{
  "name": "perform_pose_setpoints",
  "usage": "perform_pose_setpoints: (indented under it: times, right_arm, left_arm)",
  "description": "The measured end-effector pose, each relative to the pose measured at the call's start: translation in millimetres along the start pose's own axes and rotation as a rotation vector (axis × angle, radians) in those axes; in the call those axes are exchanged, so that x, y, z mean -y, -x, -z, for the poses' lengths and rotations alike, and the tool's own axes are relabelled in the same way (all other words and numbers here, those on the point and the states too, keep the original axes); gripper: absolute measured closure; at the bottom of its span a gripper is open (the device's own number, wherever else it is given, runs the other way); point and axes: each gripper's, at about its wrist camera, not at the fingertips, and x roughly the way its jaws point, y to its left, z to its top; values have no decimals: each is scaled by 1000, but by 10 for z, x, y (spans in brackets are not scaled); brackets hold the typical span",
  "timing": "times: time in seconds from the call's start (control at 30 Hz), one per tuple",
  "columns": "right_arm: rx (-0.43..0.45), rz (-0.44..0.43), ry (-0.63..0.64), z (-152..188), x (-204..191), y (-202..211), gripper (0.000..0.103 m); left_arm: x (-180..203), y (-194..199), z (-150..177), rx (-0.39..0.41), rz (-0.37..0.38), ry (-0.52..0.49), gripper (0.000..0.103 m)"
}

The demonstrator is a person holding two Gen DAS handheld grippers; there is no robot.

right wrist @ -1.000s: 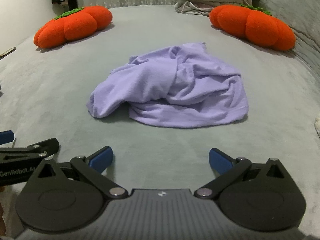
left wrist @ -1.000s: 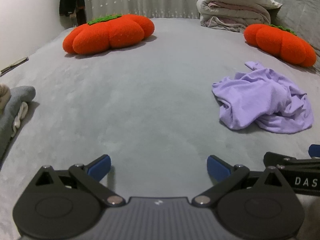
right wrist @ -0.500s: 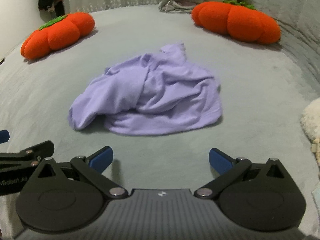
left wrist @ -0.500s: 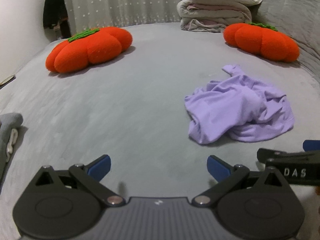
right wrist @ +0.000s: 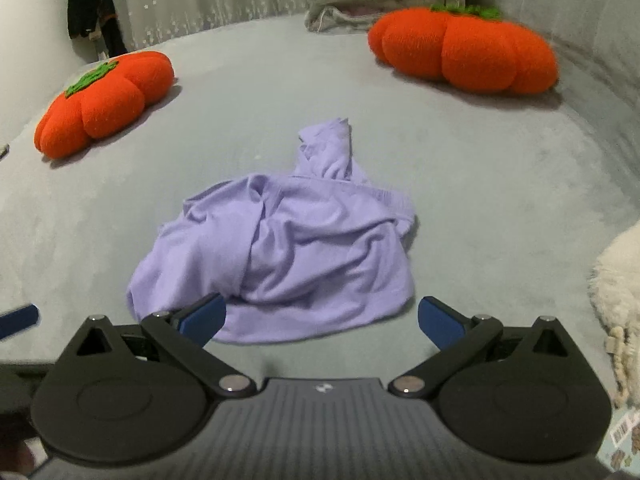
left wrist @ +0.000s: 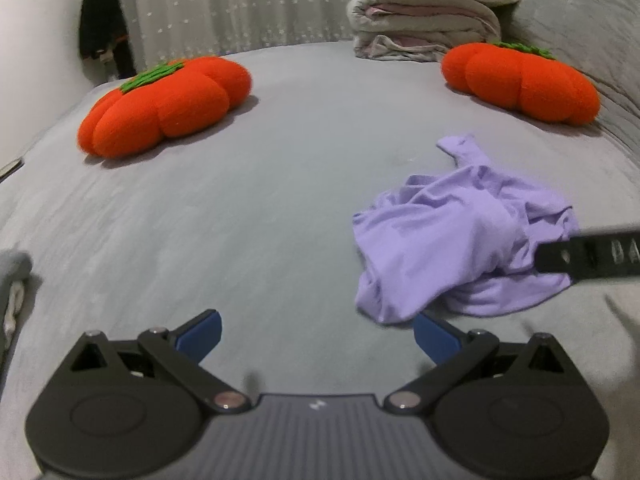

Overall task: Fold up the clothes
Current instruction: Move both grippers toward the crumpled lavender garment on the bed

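The lilac garment (right wrist: 280,256), 1 only, lies crumpled in a heap on the grey bed cover (right wrist: 500,200), with a narrow twisted end (right wrist: 326,148) pointing toward the far side. In the right wrist view it sits straight ahead of the right gripper (right wrist: 320,320); its near hem reaches just beyond the blue fingertips (right wrist: 202,316), and the left fingertip overlaps the cloth edge in the picture, though contact cannot be told. In the left wrist view the same garment (left wrist: 452,240) lies to the right of the left gripper (left wrist: 316,334).

2 orange pumpkin-shaped cushions rest on the bed: 1 at far left (right wrist: 104,100) and 1 at far right (right wrist: 464,54), well apart from the garment. 1 stack of folded bedding (left wrist: 428,20) sits behind the right cushion. 1 dark item (left wrist: 102,28) hangs by the dotted curtain (left wrist: 240,4). 1 white fluffy thing (right wrist: 620,284) shows at the right edge, and 1 grey cloth (left wrist: 12,276) at the left edge.

Both grippers hover low over the bed, level and facing forward, side by side. Each has its 2 fingers spread wide with nothing between them. A black bar of the right gripper crosses in front of the garment's right side in the left wrist view.
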Motion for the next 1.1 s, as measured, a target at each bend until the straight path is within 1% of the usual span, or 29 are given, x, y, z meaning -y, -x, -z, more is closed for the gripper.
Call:
perform_pose_setpoints:
  times: [0.03, 0.07, 0.13, 0.17, 0.27, 0.33, 0.4, 0.47, 0.57, 0.73, 0.87, 0.97, 1.1]
  right_arm:
    - [-31, -14, -22, -67, 23, -49, 0]
    - [-62, -17, -42, -119, 41, -102, 0]
    - [-108, -19, -84, -196, 67, -210, 0]
    - [-111, -23, -97, -207, 73, -237, 0]
    - [-111, -17, -106, -168, 63, -263, 0]
    - [-118, -12, -98, -145, 75, -262, 0]
    - [-109, 1, -100, -138, 119, -237, 0]
    - [-99, 27, -103, -118, 165, -208, 0]
    - [-87, 40, -98, -78, 189, -157, 0]
    - [-54, 61, -45, -20, 166, -100, 0]
    - [-49, 79, -32, 34, 215, -113, 0]
    - [-61, 68, -48, 64, 259, -129, 2]
    - [-41, 69, -33, 39, 252, -123, 5]
  left_arm:
    - [25, -15, -36, 1, 5, -18, 1]
    - [50, -33, -78, 10, -6, -46, 1]
    - [83, -72, -122, 26, -52, -75, 1]
    - [88, -96, -128, 26, -67, -77, 1]
    - [74, -203, -93, -29, -43, -65, 1]
    - [84, -245, -77, -51, -52, -69, 1]
    - [104, -258, -91, -52, -77, -71, 1]
    - [112, -249, -124, -51, -88, -50, 1]
    - [139, -213, -161, -39, -71, -15, 1]
    - [229, -192, -137, -13, -35, -8, 1]
    - [222, -270, -67, -33, -42, -16, 1]
    - [203, -308, -75, -38, -51, -3, 1]
    - [202, -323, -61, -37, -51, -1, 1]
